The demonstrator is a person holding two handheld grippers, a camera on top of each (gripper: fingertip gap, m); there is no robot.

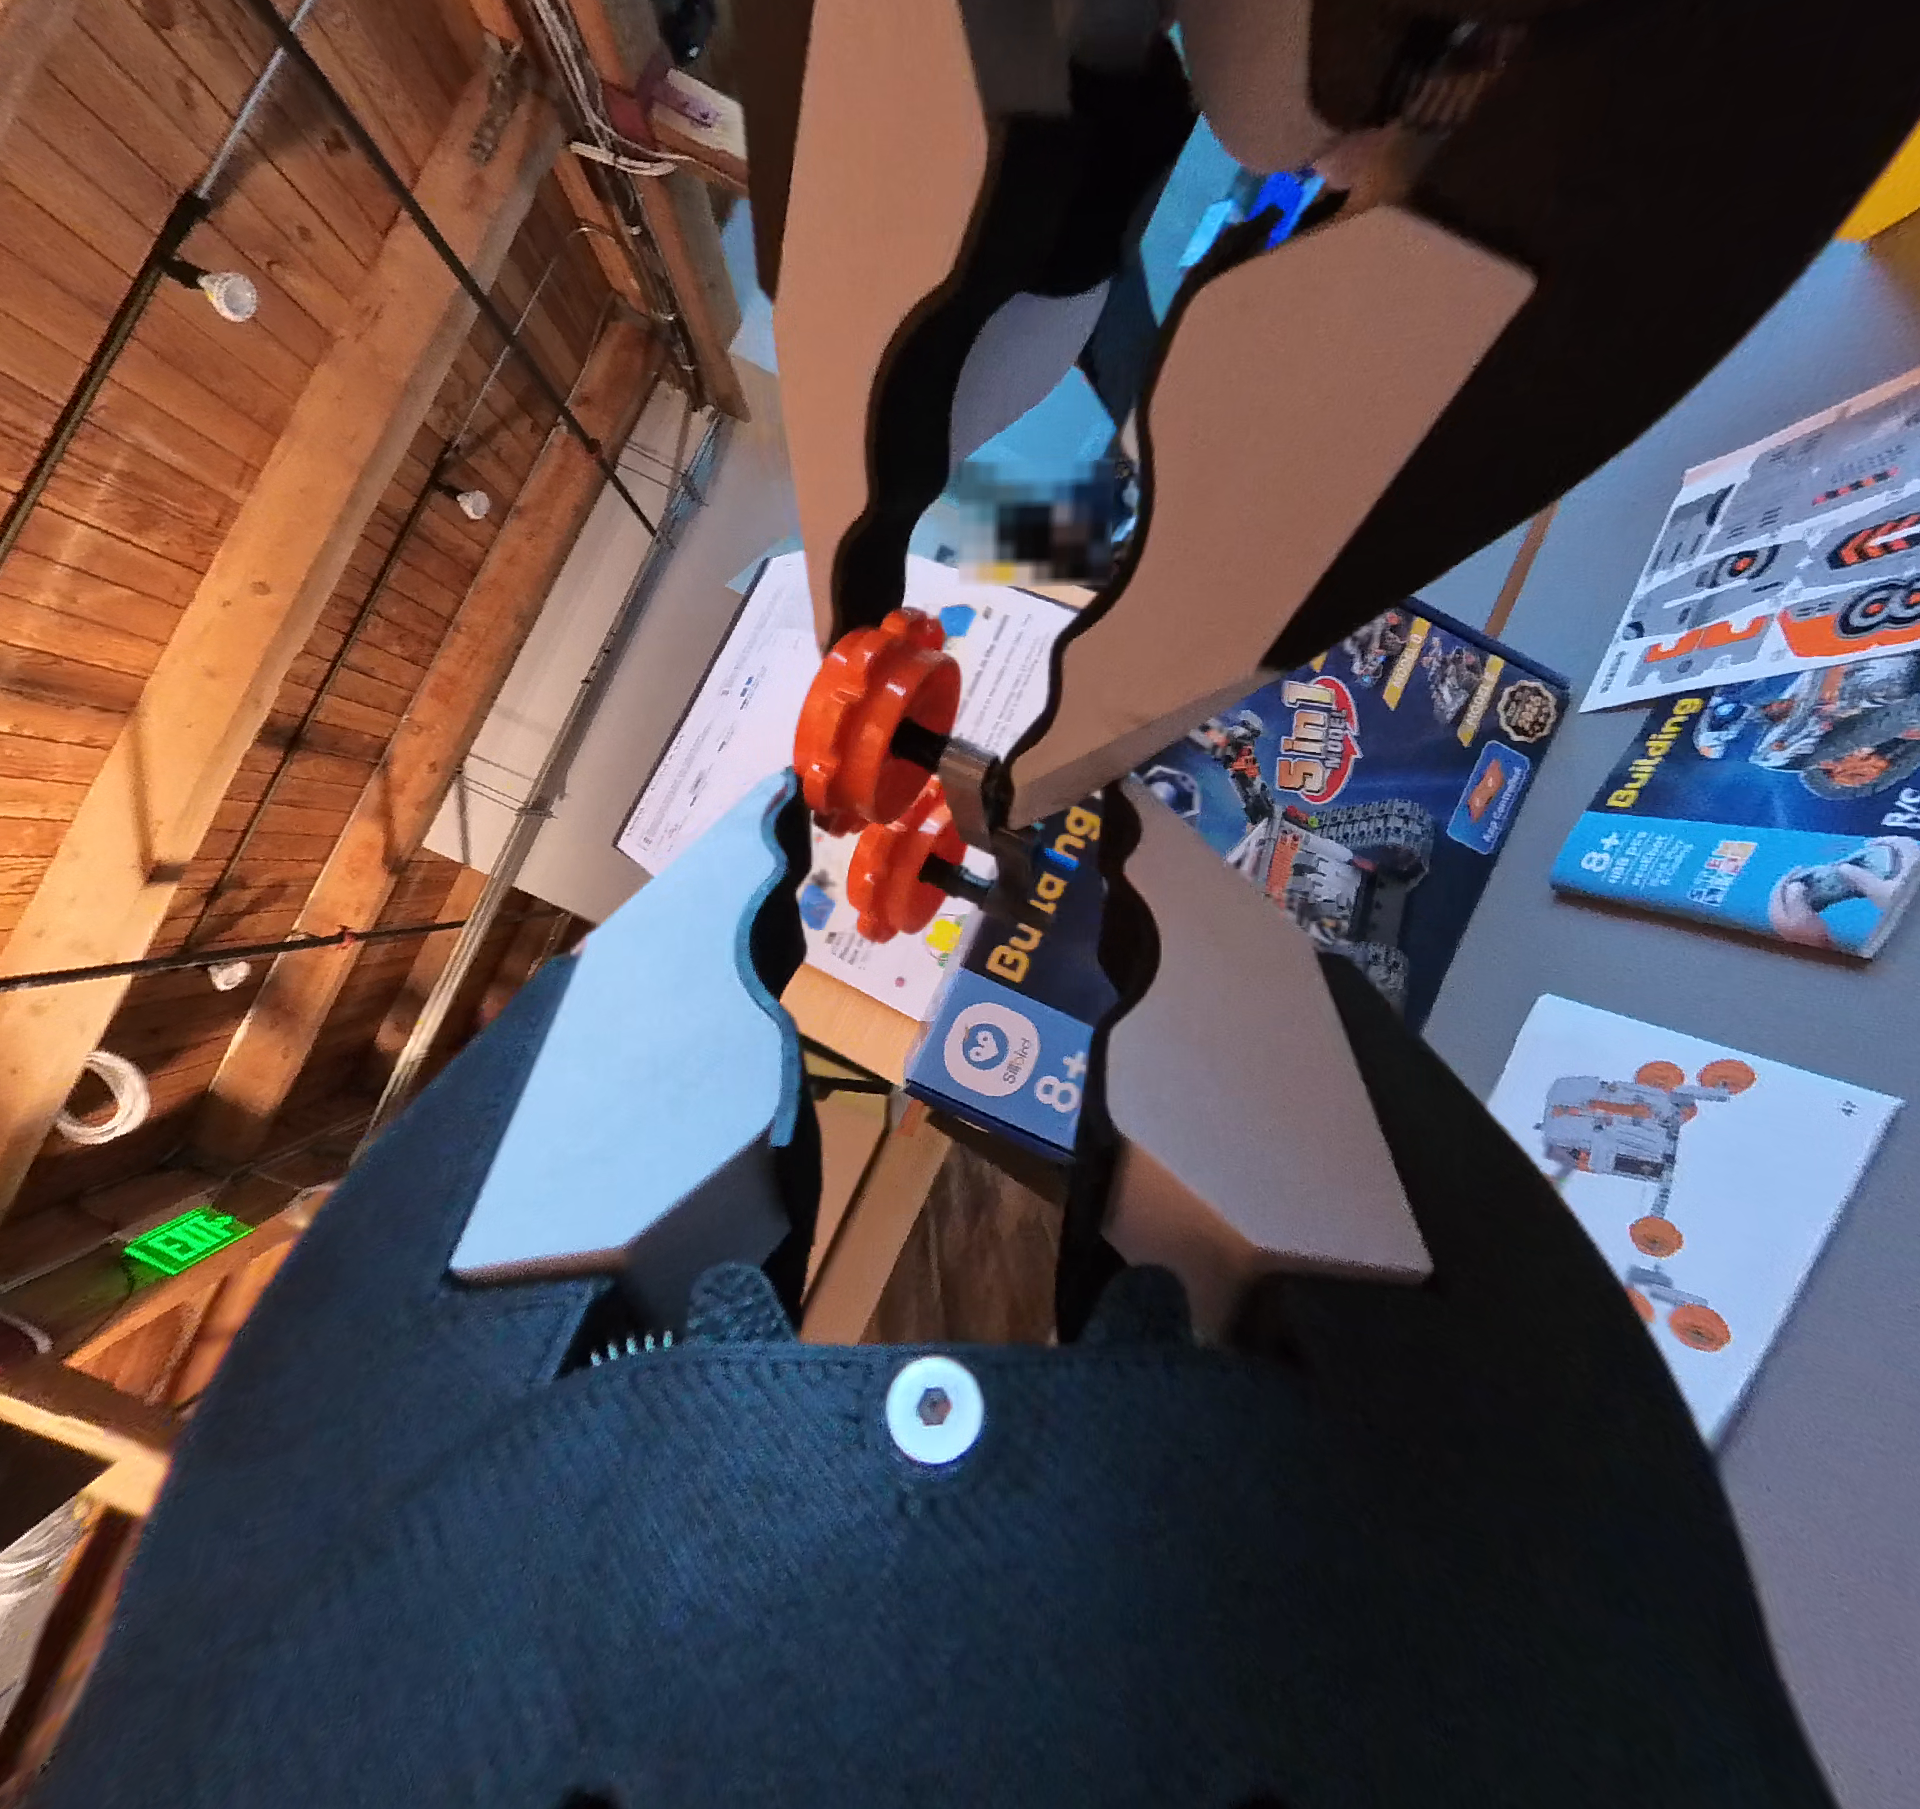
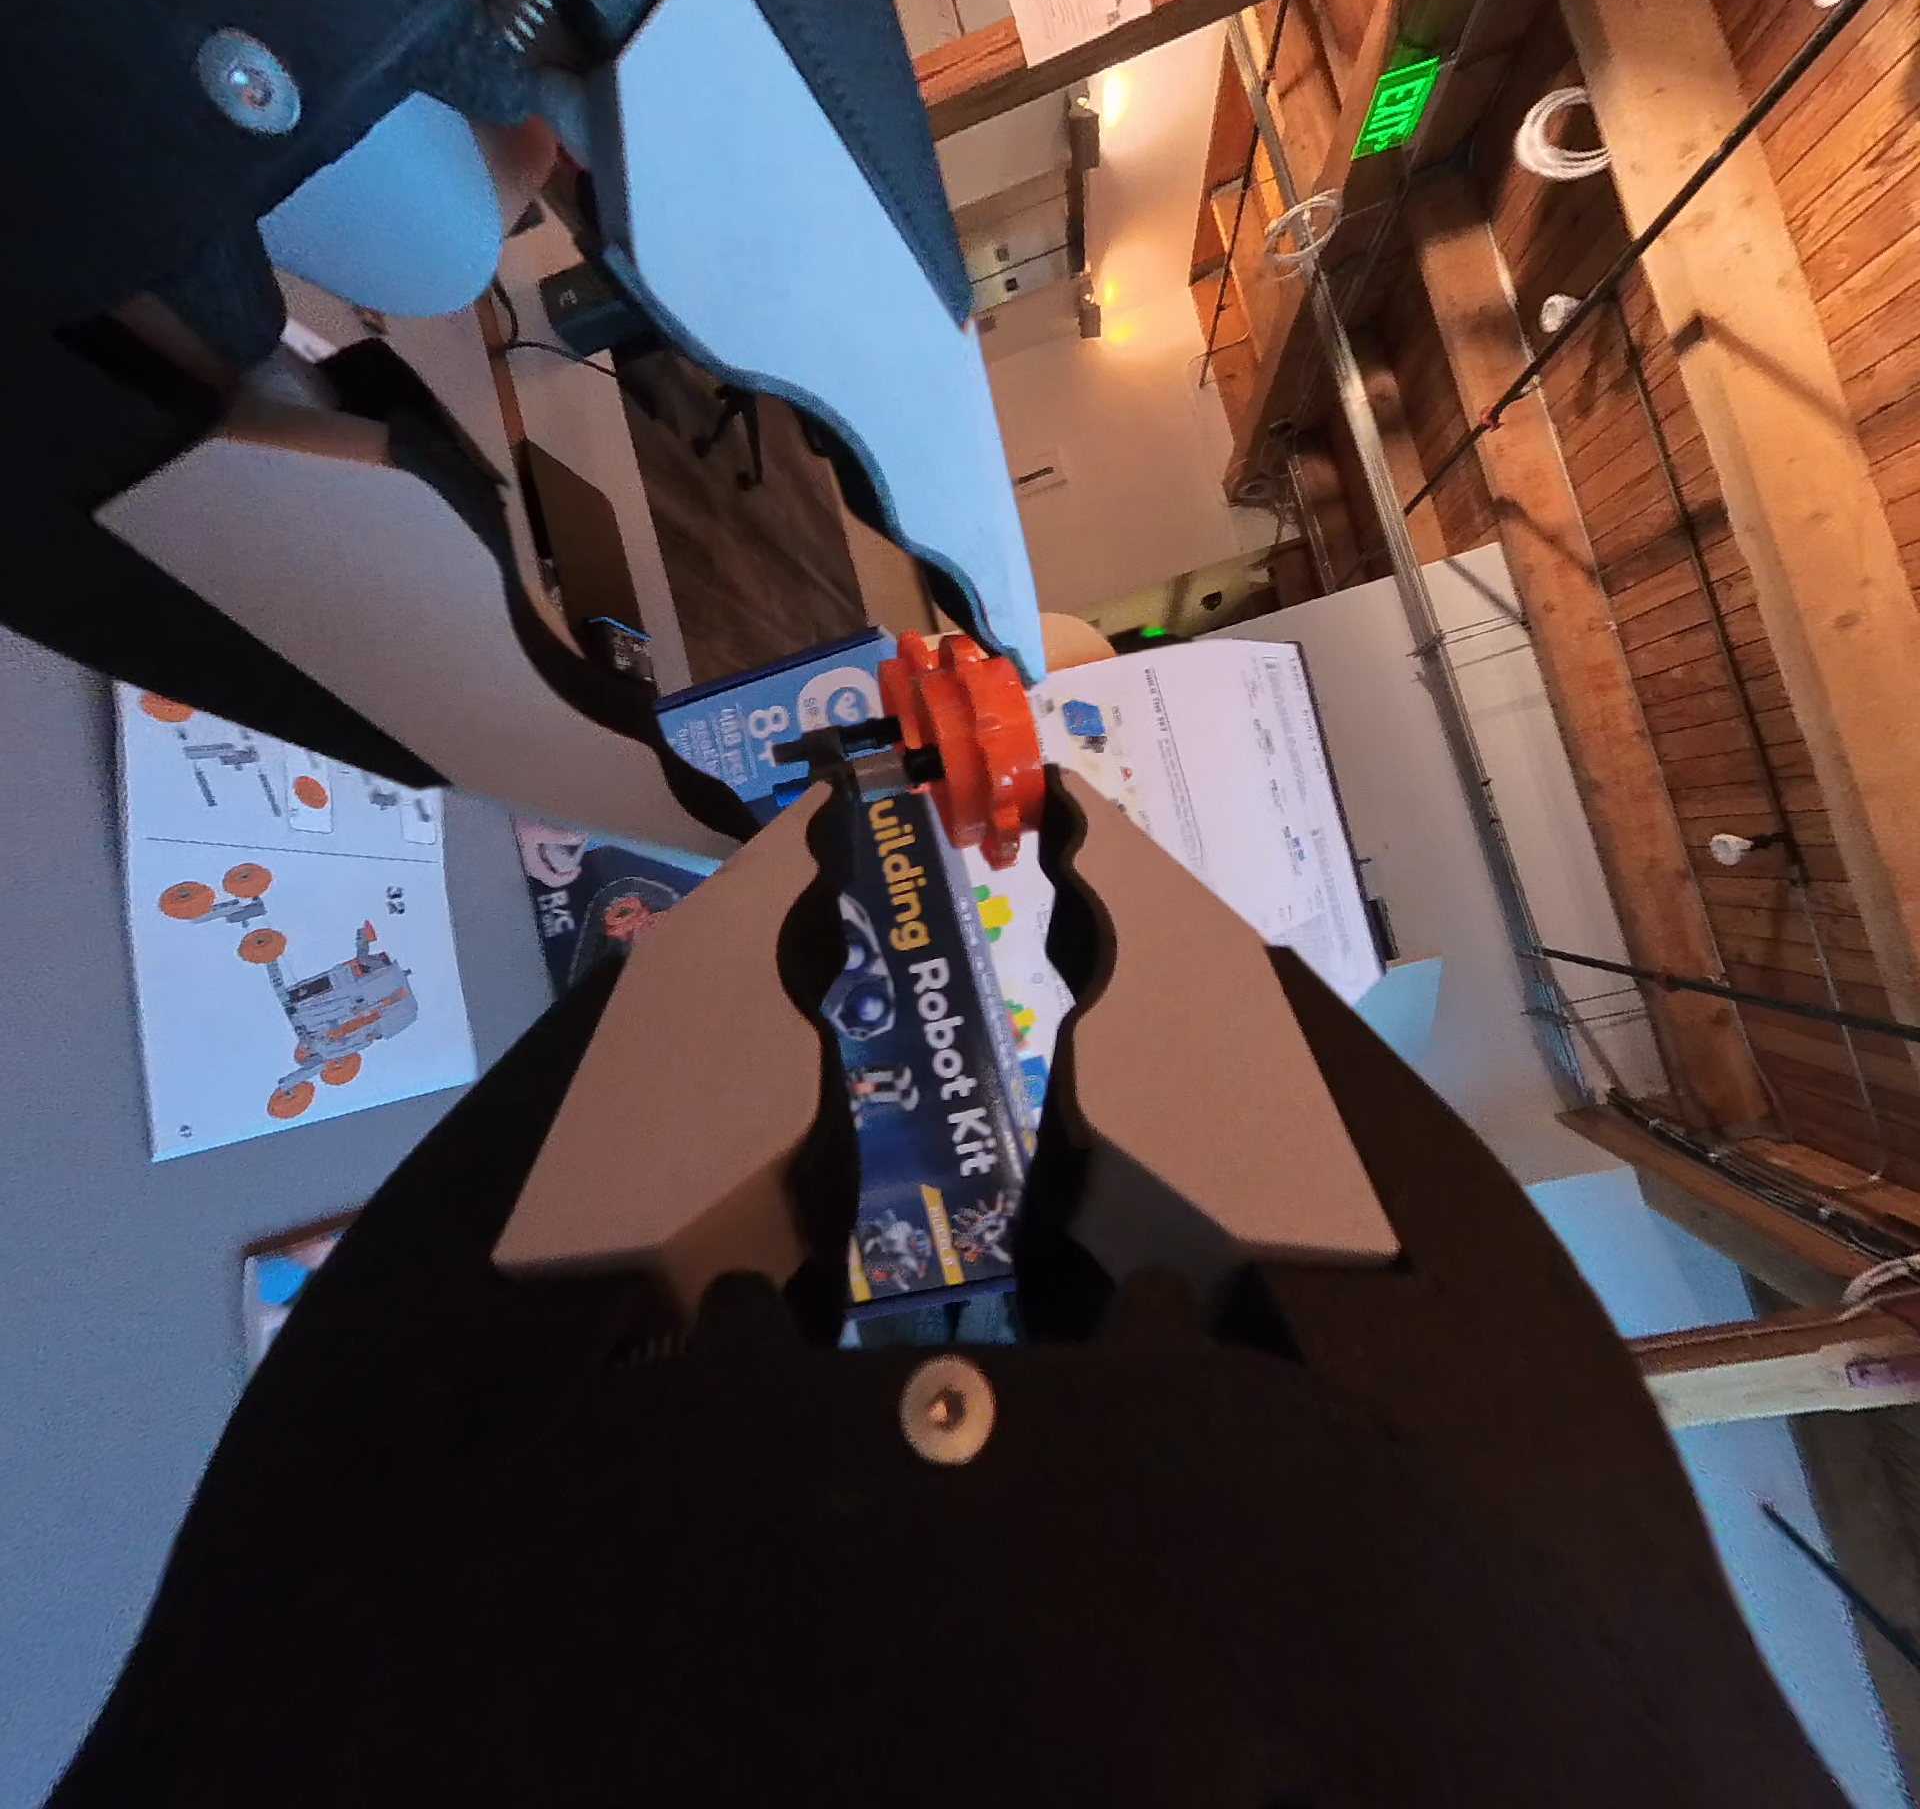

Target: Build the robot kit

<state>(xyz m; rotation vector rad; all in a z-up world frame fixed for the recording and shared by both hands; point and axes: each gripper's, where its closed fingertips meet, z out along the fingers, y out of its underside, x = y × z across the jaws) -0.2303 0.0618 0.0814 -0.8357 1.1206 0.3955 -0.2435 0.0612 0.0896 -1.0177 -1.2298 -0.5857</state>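
A small assembly of two orange toothed wheels (image 1: 878,720) on black axles, joined by a grey connector (image 1: 971,788), hangs in the air between both grippers. My right gripper (image 2: 940,788) is shut on it: one fingertip presses the upper wheel (image 2: 966,751), the other the grey connector (image 2: 836,762). It enters the left wrist view from the top (image 1: 930,710). My left gripper (image 1: 951,798) stands open around the same assembly. Its left finger (image 1: 665,1032) touches a wheel rim; a gap shows at its right finger (image 1: 1247,1032). It also shows in the right wrist view (image 2: 883,746).
A grey table (image 1: 1538,980) lies below with a blue kit box (image 1: 1382,772), a blue booklet (image 1: 1745,824), a sticker sheet (image 1: 1787,575), an open instruction page (image 1: 1683,1188) and a white printed sheet (image 1: 727,720). Wooden ceiling beams (image 1: 312,512) and a green lit sign (image 1: 187,1240) are behind. Left and right tips are no more than a few centimetres apart.
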